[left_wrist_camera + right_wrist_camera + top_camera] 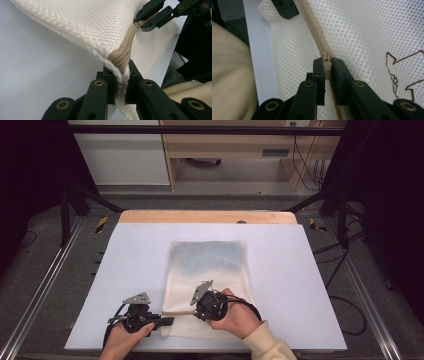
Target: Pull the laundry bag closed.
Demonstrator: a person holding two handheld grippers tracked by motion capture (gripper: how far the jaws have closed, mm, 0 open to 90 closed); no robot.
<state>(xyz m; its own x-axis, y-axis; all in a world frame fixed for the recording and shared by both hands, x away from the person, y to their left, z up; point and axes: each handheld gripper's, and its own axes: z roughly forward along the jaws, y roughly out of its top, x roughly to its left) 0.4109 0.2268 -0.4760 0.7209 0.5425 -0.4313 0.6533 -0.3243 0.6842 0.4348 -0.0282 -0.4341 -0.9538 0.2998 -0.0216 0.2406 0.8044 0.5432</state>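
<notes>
White foam board (300, 270) covers the table under my cream mesh laundry bag (210, 265). Between my right gripper (327, 67) fingers sits the zipper pull (326, 60), clamped tight. My left gripper (122, 75) fingers are pinched together on the bag's corner at the zipper's (123, 56) end.

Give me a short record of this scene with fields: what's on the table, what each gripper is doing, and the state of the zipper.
surface: white table
item: cream mesh bag, lying flat, bluish contents showing through its far half
left gripper: shut on the bag's corner at the zipper's end
right gripper: shut on the zipper pull
zipper: tan, closed between the pull and the left gripper
marking: brown stitched outline on the mesh
</notes>
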